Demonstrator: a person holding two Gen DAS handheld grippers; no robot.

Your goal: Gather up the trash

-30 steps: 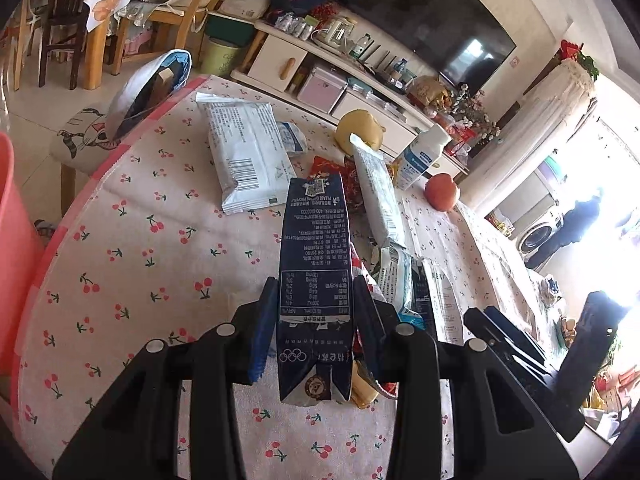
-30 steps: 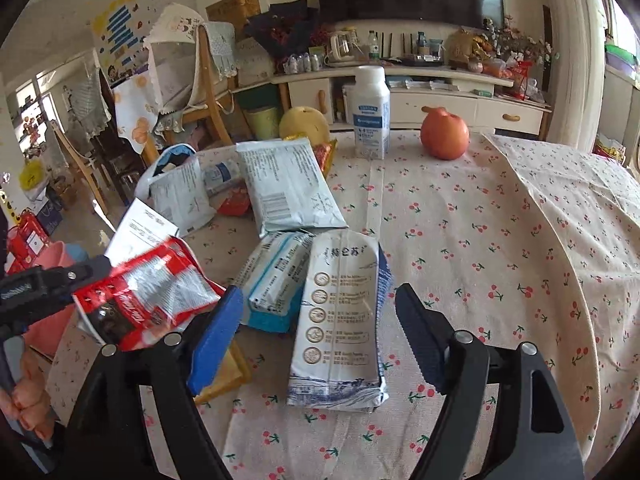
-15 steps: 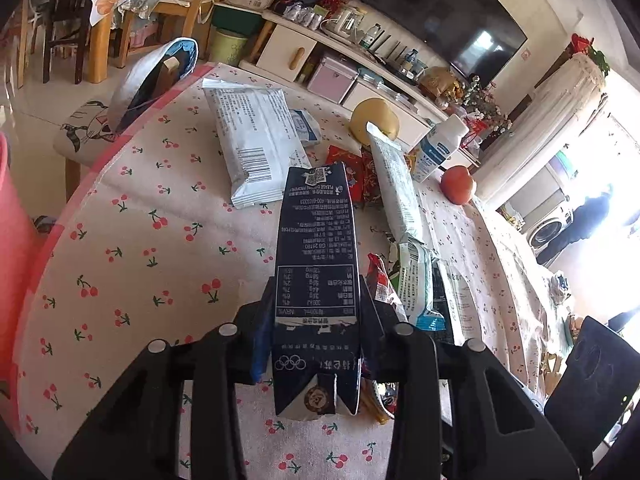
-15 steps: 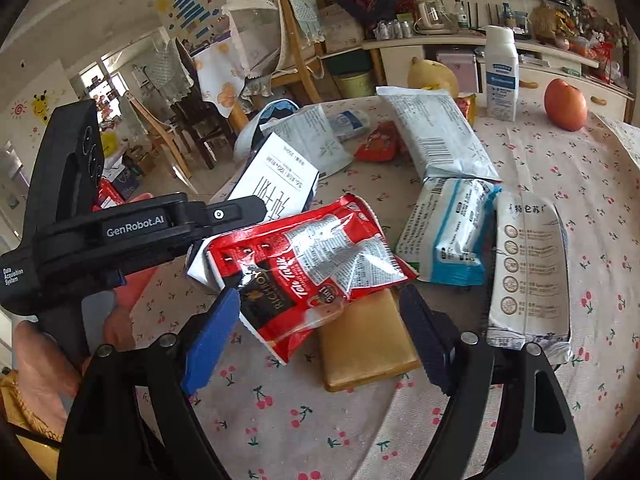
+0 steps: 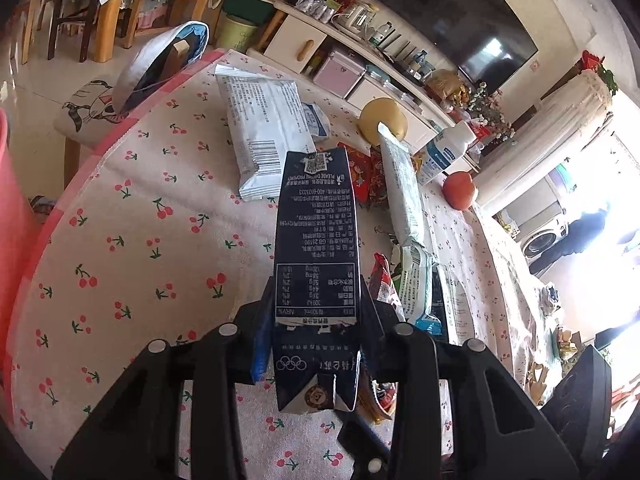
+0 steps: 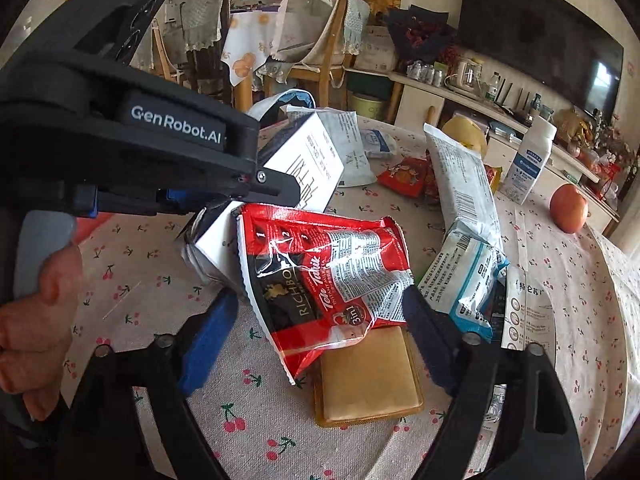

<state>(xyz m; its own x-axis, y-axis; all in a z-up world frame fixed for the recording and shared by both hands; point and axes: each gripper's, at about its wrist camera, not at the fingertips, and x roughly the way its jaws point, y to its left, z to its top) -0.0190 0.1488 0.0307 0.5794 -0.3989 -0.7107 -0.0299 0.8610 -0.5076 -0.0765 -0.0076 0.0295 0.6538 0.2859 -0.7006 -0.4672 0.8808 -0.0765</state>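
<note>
Red and crinkly, the instant tea sachet bag (image 6: 332, 280) is what the right gripper (image 6: 316, 316) has slid over to. A second ago that gripper sat over the pale cereal-type pack further right on the tabletop (image 5: 132, 248); now the red bag fills the gap between its fingers (image 6: 208, 332). The fingers have just been closing in, with the bag between them. The right one looks to be touching the bag's edge while the left one stands clear, so I'd call it open, not gripping yet.

The left gripper (image 5: 316, 332) hasn't really changed: same narrow pinch on the dark blue milk carton (image 5: 316, 264), held up off the tabletop, with barely any shift in where it sits. In the right view it hangs just above and behind the red bag, so things are tight there.

For the task: one piece of trash is in hand and a second is about to be grabbed, I think. Lots more wrappers (image 5: 264, 132) lie around. The pink bin (image 5: 8, 216) at the left edge is probably where it all goes. The tan block (image 6: 368, 380) under the bag could get snagged.
</note>
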